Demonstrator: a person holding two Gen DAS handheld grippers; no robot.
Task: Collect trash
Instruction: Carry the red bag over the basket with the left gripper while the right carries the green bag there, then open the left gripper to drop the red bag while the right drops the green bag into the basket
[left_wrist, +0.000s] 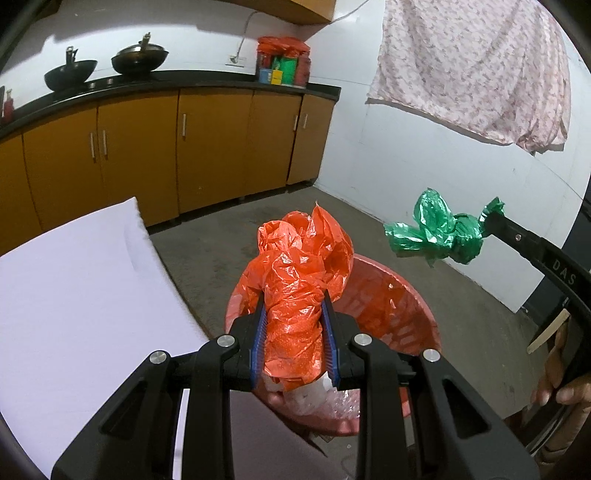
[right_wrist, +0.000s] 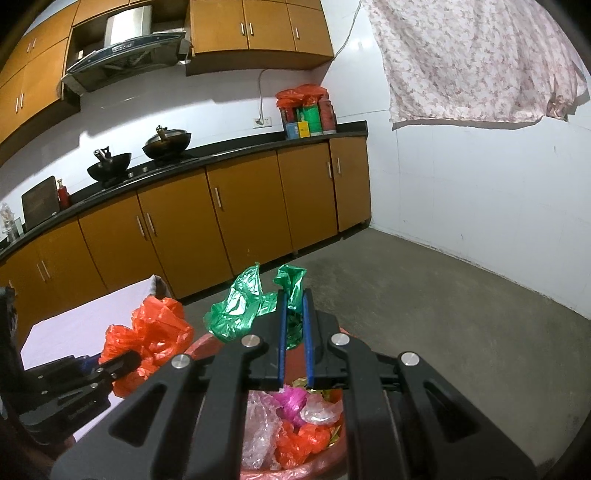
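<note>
My left gripper is shut on a crumpled orange plastic bag and holds it above the red bin. My right gripper is shut on a crumpled green plastic bag and holds it over the same red bin. In the left wrist view the green bag hangs to the right of the bin, pinched by the right gripper. In the right wrist view the orange bag and left gripper are at the left. The bin holds pink, clear and orange plastic scraps.
A white table stands left of the bin. Orange cabinets under a black counter run along the back with two woks. A floral cloth hangs on the right wall. Grey concrete floor lies beyond the bin.
</note>
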